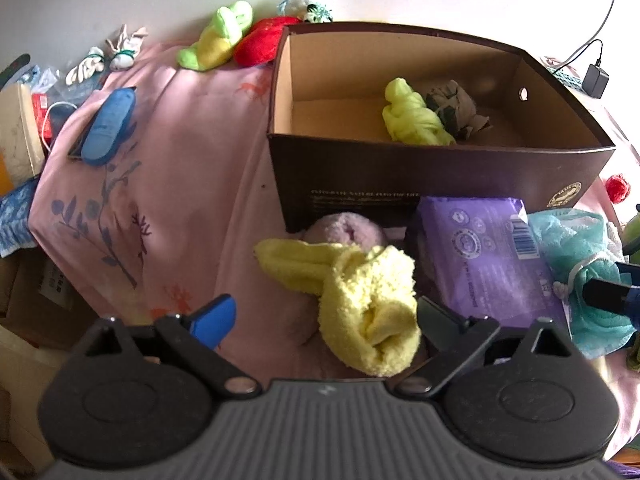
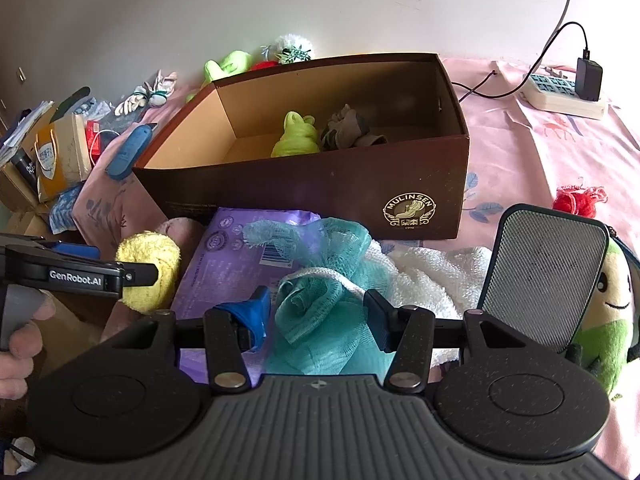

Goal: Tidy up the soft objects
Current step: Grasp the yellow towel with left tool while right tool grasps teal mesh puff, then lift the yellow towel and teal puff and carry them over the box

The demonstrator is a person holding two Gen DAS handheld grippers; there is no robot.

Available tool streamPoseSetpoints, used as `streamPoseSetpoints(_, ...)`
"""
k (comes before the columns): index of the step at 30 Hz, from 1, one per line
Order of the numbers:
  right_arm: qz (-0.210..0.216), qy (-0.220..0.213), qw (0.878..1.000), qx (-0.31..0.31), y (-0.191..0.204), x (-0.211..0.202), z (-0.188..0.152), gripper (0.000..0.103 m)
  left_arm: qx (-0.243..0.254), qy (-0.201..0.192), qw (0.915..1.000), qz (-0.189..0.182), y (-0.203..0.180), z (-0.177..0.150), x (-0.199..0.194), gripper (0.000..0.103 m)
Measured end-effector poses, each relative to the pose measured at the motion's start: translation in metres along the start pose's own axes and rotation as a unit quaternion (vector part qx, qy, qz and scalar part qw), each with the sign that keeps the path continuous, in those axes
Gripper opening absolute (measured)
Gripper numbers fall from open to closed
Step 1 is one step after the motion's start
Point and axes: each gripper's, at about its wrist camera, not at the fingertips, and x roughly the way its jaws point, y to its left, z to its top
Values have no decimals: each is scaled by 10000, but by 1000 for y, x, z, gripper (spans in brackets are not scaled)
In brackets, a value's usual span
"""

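A brown cardboard box (image 1: 400, 168) stands open on the pink bedsheet; inside lie a lime green cloth bundle (image 1: 412, 116) and a grey sock bundle (image 1: 452, 108). My left gripper (image 1: 324, 312) is open, its fingers on either side of a pale yellow fuzzy sock (image 1: 360, 292) that lies on the bed. My right gripper (image 2: 316, 316) is open around a teal mesh bath sponge (image 2: 320, 292) that rests on a purple wipes pack (image 2: 236, 256). The box (image 2: 320, 192) shows in the right wrist view too, with the yellow sock (image 2: 150, 268) at left.
A white towel (image 2: 424, 276) and a green plush toy (image 2: 604, 312) lie at right. A pink fuzzy sock (image 1: 344, 232), a green plush (image 1: 216, 36), a red plush (image 1: 264, 40), a blue slipper (image 1: 108, 124) and a power strip (image 2: 560, 92) lie around the box.
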Motion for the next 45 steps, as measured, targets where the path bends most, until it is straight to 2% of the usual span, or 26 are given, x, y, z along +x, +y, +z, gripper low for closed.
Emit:
streamPoseSetpoints(3, -34, 10, 10000, 14, -2, 3, 0, 36, -19, 44, 9999, -89, 1, 1, 3, 91)
streamPoseSetpoints(9, -111, 26, 9999, 25, 0, 12, 2, 36, 11, 21, 9996, -291, -1, 2, 8, 90)
streamPoseSetpoints(10, -175, 33, 9998, -33, 2, 14, 2, 36, 8, 32, 9995, -306, -1, 3, 9, 87)
streamPoseSetpoints(11, -235, 24, 9997, -79, 3, 16, 2, 36, 5, 46, 9995, -323, -1, 3, 10, 79)
streamPoseSetpoints(15, -153, 18, 9999, -27, 0, 17, 1, 30, -23, 141, 9981, -601, 1, 4, 14, 65)
streamPoseSetpoints(17, -66, 21, 10000, 43, -4, 15, 1, 24, 17, 123, 9973, -725, 0, 3, 13, 51)
streamPoseSetpoints(22, -21, -16, 9999, 133, -8, 13, 0, 4, -13, 47, 9955, -948, 1, 1, 10, 35)
streamPoseSetpoints(25, 21, -103, 9998, 154, -9, 9, -1, 0, -30, 3, 9948, -1016, 3, 0, 8, 32)
streamPoseSetpoints(35, 275, -365, 9988, 181, -13, -15, 5, 0, 90, -290, 9929, -1148, 5, 0, -24, 30)
streamPoseSetpoints(45, 981, -593, 9924, 442, -13, -36, 22, 0, 195, -802, 9864, -1419, -5, 23, -64, 30)
